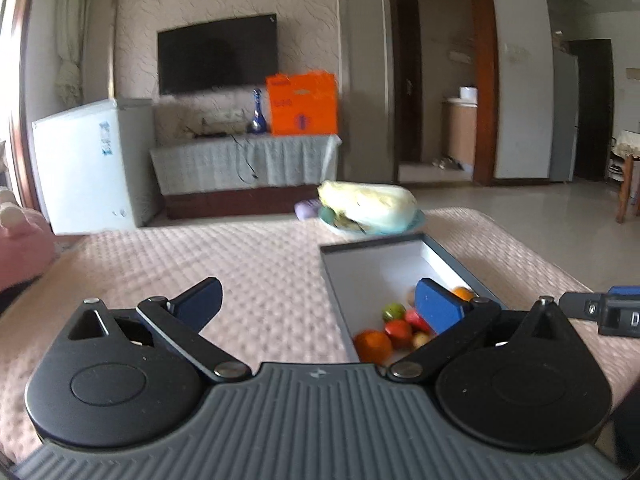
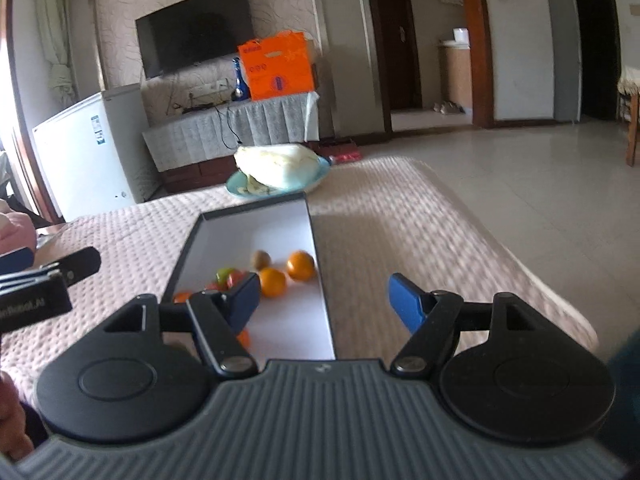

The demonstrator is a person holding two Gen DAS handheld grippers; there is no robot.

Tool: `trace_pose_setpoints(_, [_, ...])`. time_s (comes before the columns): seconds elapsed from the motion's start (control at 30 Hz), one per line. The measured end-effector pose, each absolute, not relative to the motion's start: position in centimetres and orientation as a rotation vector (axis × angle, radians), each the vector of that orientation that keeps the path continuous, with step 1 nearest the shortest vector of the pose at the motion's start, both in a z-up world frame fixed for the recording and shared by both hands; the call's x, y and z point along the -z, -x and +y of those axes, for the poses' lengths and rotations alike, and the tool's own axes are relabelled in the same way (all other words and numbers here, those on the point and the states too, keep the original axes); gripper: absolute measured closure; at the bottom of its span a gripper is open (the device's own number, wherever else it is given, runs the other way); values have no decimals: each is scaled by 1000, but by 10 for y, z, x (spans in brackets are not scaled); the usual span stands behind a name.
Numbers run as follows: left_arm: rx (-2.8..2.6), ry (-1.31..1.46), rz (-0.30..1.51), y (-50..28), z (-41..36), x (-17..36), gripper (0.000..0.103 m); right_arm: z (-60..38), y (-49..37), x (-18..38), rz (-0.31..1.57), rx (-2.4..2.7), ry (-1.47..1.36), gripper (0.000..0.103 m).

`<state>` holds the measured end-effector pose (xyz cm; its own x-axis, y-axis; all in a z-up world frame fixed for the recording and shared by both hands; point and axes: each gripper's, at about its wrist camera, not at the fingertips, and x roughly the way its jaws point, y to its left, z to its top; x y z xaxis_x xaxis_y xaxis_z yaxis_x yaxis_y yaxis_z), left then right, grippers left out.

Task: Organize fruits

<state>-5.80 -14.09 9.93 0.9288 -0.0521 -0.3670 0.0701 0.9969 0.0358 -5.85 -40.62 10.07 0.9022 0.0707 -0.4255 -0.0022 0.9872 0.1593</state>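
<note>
Nearest the lens, left gripper (image 1: 320,300) spread wide over the pink quilted cover (image 1: 248,264), blue pads well apart, nothing between them, empty. Just to its right, right gripper (image 2: 326,300) likewise fully parted and holding nothing, one blue finger (image 2: 244,300) over the box's near end, the other over bare cover.

Between the two, a shallow grey-walled box (image 2: 320,280) with a white floor, lying lengthwise on the cover. Inside, gathered at the near end: small fruits, among them two oranges side by side (image 2: 273,282) (image 2: 301,265), a brown kiwi-like fruit (image 2: 261,259) just behind them, a green one (image 2: 225,275) and red ones (image 1: 399,329) near the left wall, another orange (image 1: 373,346) closest to the camera. Far half of the box floor bare.

Beyond the box, touching or nearly touching its far end, a pale-blue plate (image 2: 240,189) bearing a large pale cabbage (image 2: 280,166). Farther back, across the floor, a white chest freezer (image 2: 84,152), a cloth-draped low cabinet (image 2: 240,128) topped by an orange carton (image 2: 278,66), and a dark television (image 2: 196,44) on the wall.
</note>
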Motion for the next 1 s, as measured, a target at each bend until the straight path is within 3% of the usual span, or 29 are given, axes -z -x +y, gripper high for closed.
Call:
trace_pose_setpoints(0.33, [104, 12, 474, 78, -139, -89, 0, -406, 85, -80, 552, -32, -116, 30])
trace_pose_setpoints(1.0, [178, -52, 477, 96, -156, -83, 0, -406, 92, -72, 594, -35, -113, 30])
